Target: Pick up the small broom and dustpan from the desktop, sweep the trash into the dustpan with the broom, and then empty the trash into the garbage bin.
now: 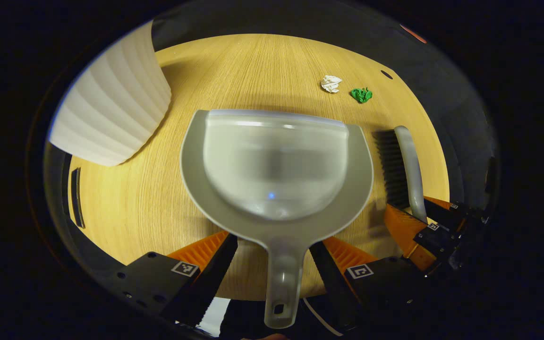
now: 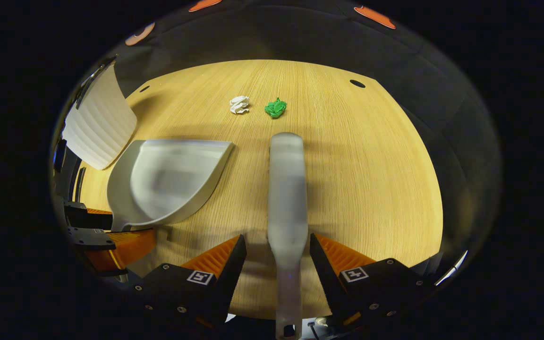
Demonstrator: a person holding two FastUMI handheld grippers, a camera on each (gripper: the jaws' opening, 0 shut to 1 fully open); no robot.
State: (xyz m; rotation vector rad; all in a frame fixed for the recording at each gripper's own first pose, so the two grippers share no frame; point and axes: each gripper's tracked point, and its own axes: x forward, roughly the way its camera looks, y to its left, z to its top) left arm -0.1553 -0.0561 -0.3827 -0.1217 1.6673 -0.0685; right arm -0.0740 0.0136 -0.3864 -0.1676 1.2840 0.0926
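Observation:
The grey dustpan (image 1: 276, 165) lies on the wooden desktop (image 1: 253, 71), its mouth facing away from me. Its handle runs back between the fingers of my left gripper (image 1: 274, 243), which is open with a gap on each side. The grey broom (image 2: 287, 189) lies lengthwise on the desktop, and my right gripper (image 2: 277, 241) stands open around its handle without touching it. In the left gripper view the broom (image 1: 404, 165) shows its dark bristles. A white paper ball (image 2: 239, 104) and a green paper ball (image 2: 276, 107) lie beyond the broom's tip.
The white ribbed garbage bin (image 1: 111, 104) stands at the far left of the desk, close to the dustpan (image 2: 168, 182). A small dark hole (image 2: 357, 83) sits near the desk's far right edge. Black cloth surrounds the desk.

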